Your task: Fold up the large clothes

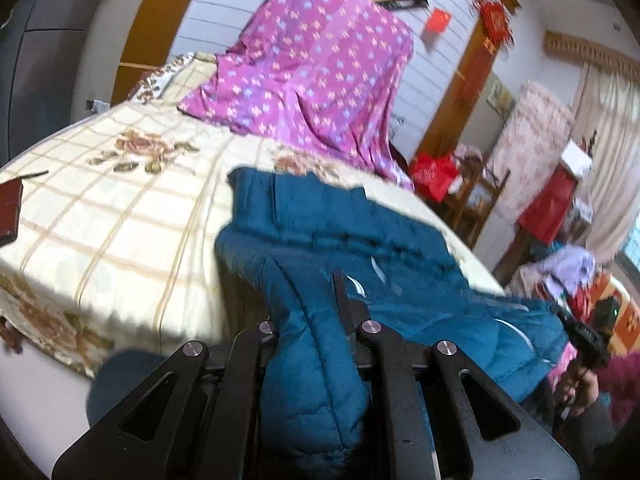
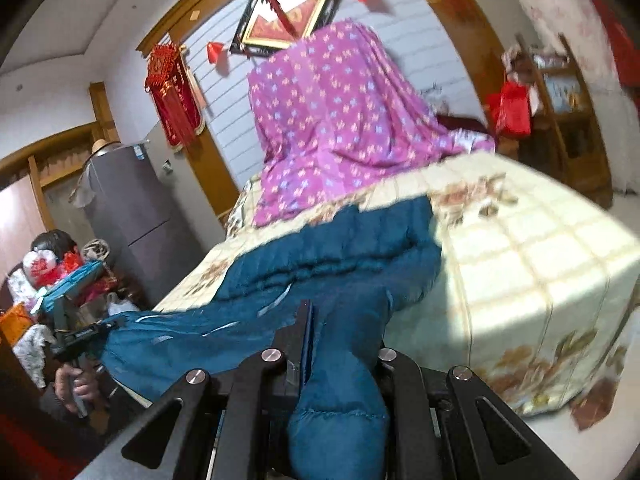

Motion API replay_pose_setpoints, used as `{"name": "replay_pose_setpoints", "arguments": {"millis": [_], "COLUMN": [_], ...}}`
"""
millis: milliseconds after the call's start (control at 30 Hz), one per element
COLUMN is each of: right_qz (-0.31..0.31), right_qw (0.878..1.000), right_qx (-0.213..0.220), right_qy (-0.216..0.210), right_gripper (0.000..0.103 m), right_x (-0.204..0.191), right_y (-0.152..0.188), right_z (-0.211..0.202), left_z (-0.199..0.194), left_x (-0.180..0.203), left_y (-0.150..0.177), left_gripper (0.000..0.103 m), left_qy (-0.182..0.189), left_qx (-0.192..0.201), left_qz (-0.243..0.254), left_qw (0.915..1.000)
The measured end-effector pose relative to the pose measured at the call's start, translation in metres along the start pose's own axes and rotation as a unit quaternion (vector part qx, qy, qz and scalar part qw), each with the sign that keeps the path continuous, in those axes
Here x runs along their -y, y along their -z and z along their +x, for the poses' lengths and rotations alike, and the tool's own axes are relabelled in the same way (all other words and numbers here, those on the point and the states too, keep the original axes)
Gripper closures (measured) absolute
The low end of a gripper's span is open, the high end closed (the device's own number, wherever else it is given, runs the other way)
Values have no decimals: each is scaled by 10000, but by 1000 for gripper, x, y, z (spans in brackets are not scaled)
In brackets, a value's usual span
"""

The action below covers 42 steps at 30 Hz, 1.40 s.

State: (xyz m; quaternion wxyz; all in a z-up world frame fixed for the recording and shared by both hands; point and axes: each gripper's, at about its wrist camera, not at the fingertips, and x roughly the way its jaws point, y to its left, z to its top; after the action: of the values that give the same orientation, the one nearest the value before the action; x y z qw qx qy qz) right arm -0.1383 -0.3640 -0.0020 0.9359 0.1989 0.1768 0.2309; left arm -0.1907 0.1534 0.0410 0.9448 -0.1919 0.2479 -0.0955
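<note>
A teal quilted down jacket (image 1: 336, 236) lies partly on the bed and hangs off its near edge; it also shows in the right wrist view (image 2: 340, 256). My left gripper (image 1: 316, 320) is shut on a thick fold of the jacket, held off the bed edge. My right gripper (image 2: 340, 332) is shut on another bunched part of the jacket. Each gripper shows small in the other's view, the right gripper (image 1: 580, 336) and the left gripper (image 2: 84, 336), with the jacket stretched between them.
The bed has a cream checked floral cover (image 1: 120, 200). A purple flowered sheet (image 1: 320, 68) drapes over something tall at the bed's head. A grey fridge (image 2: 132, 208) and cluttered piles (image 2: 60, 280) stand left; wooden shelves (image 2: 560, 112) stand right.
</note>
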Motion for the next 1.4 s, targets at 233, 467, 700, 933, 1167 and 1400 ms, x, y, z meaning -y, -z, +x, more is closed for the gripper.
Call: {"name": "replay_pose_setpoints", "arguments": {"millis": [233,467,700,933,1167,1400], "right_qz": [-396,-781,-359,122,258,641], "right_qw": [9964,9846,9790,9773,9813,9802], "right_qx": [465,509,668,1056,447,-584], "right_qy": [585,1481,1894,1833,1854,1781], "right_gripper": [89,89,90,89,89,63], "right_x": [-1,1,35,72,105,139], "right_y": [-50,-83,-122,-166,-167,-145], "right_z": [55,133,222,288,371,420], "left_z": [54,142,215,285,381,430], "left_x": [11,11,3,2,-41,-65], "left_y": [-59,-104,-159,-210,-185,-163], "left_gripper": [94,94,94,94,94,88], "left_qy": [-575,-1196,-1355,-1583,-2127,-2061], "left_qx": [556,570,635,845,272,-759], "left_qz": [26,264,74,118,-165,-443], "left_qw": [9968,9908,9887,9837,9766,9746]}}
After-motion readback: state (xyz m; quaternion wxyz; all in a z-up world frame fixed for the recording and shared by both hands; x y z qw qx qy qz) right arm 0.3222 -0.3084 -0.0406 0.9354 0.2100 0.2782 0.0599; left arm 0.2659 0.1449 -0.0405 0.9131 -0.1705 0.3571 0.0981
